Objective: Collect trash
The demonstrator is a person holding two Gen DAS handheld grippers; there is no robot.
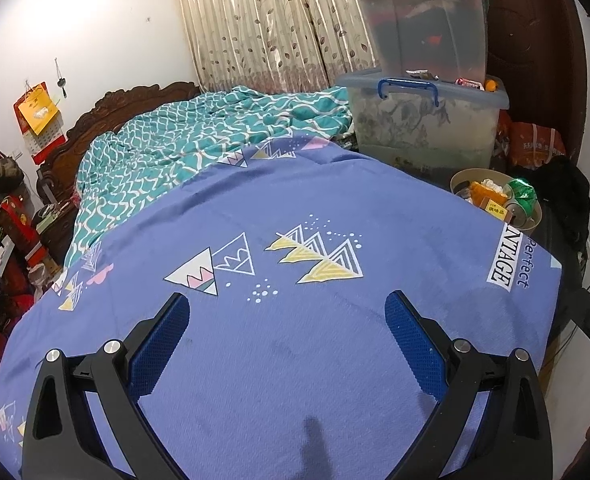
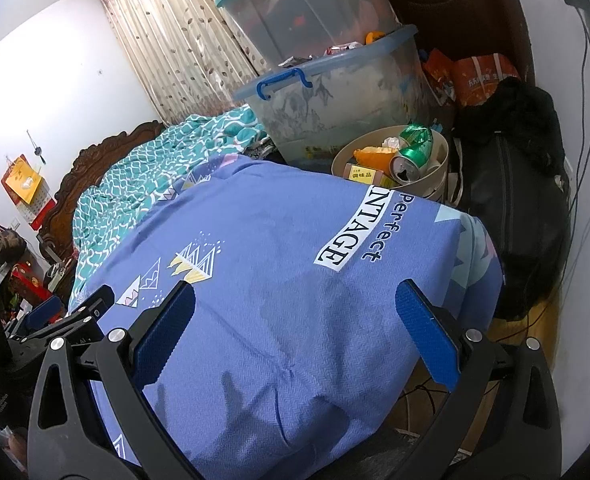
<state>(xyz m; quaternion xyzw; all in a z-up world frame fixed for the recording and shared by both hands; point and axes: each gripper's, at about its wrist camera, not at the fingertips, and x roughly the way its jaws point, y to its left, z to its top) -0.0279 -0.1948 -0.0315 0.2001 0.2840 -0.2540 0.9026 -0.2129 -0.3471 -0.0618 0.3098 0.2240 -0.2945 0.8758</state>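
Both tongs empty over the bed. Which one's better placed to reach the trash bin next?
Right, probably. The bin with the green can sits beyond the sheet's right edge, larger and nearer in the right view. The right tongs and left tongs are both open; the left is over mid-sheet, farther off.

Both the left gripper (image 1: 287,308) and right gripper (image 2: 295,300) have black frames, silver screws and blue textured jaws.
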